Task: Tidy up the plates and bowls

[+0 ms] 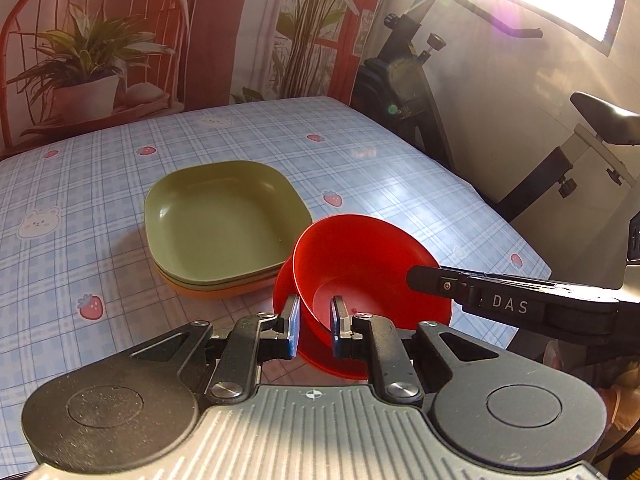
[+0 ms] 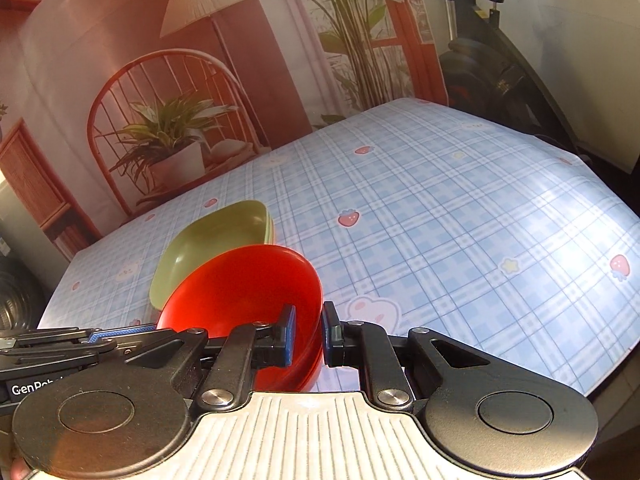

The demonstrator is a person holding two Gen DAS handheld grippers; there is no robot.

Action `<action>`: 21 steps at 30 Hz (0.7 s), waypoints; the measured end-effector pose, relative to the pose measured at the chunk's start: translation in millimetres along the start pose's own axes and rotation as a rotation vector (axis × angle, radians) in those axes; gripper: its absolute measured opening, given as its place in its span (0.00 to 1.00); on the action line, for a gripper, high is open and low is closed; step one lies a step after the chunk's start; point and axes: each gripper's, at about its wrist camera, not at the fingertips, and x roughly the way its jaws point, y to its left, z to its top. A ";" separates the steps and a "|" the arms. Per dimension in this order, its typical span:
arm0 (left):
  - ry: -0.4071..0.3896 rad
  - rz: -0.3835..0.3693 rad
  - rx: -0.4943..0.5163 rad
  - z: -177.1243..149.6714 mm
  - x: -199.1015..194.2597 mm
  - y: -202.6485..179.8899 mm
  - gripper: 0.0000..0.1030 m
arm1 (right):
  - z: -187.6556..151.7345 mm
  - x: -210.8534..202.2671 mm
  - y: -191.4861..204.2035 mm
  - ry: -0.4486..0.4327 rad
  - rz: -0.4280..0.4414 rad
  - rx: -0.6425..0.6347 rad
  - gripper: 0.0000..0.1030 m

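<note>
Two red bowls sit nested near the table's front edge; the upper red bowl [image 1: 360,264] tilts inside the lower red bowl [image 1: 320,356]. My left gripper [image 1: 315,330] has its fingers on either side of the bowls' near rim. My right gripper [image 2: 308,336] is shut on the right rim of the upper red bowl [image 2: 248,288]; its fingers [image 1: 436,278] show from the right in the left wrist view. A stack of square plates, green plate [image 1: 220,220] on top and an orange plate [image 1: 208,292] at the bottom, stands just behind the bowls; it also shows in the right wrist view [image 2: 216,240].
The table carries a blue plaid cloth [image 1: 380,168] with strawberry prints. An exercise bike [image 1: 420,92] stands off the table's right side. A printed backdrop [image 2: 160,80] hangs behind the table. The table's front edge [image 2: 600,380] lies close under my grippers.
</note>
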 end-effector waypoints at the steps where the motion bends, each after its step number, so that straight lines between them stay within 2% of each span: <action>1: 0.004 -0.001 -0.002 -0.9 1.0 0.2 0.15 | -0.5 0.5 0.0 0.002 0.000 0.001 0.14; 8: 0.013 0.006 -0.008 -2.8 4.2 1.7 0.15 | -4.1 4.4 3.8 0.012 -0.006 -0.016 0.20; 19: 0.007 0.029 -0.047 -4.5 6.7 6.2 0.17 | -4.8 4.6 3.1 -0.002 -0.009 -0.034 0.22; 21: 0.010 0.030 -0.054 -4.6 8.7 7.7 0.17 | -5.9 9.2 -0.2 0.018 -0.014 -0.023 0.22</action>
